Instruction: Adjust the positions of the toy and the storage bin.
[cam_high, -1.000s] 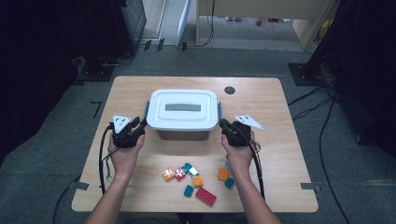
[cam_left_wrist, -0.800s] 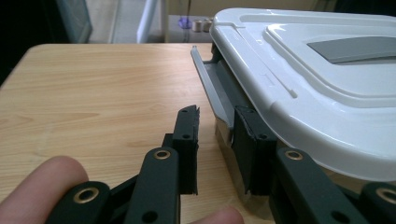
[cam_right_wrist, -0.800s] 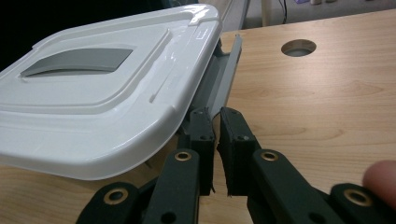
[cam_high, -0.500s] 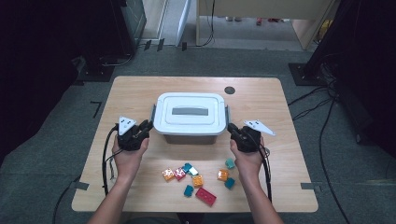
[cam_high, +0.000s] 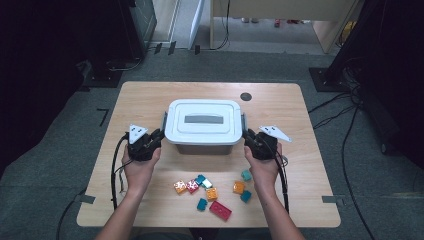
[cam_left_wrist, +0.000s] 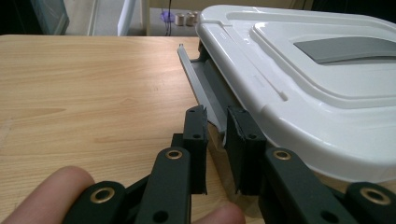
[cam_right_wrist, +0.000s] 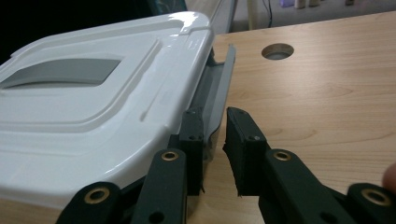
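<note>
A white lidded storage box (cam_high: 203, 124) stands mid-table, with a grey latch flap swung out on each short side. My left gripper (cam_high: 158, 135) is at the box's left side. Its jaws (cam_left_wrist: 216, 119) stand narrowly apart with the lower end of the left latch (cam_left_wrist: 201, 81) pinched between them. My right gripper (cam_high: 246, 135) mirrors it on the right side, jaws (cam_right_wrist: 215, 119) closed on the right latch (cam_right_wrist: 219, 84). The lid (cam_right_wrist: 88, 88) sits on the box.
Several small coloured blocks (cam_high: 207, 191) lie near the front edge between my forearms. A round cable hole (cam_high: 245, 96) is behind the box at the right. Bare wood surrounds the box; the floor around the table is dark.
Both grippers have slid slightly toward me and outward along the box's sides over the last second. The latch flaps now stand out from the box.
</note>
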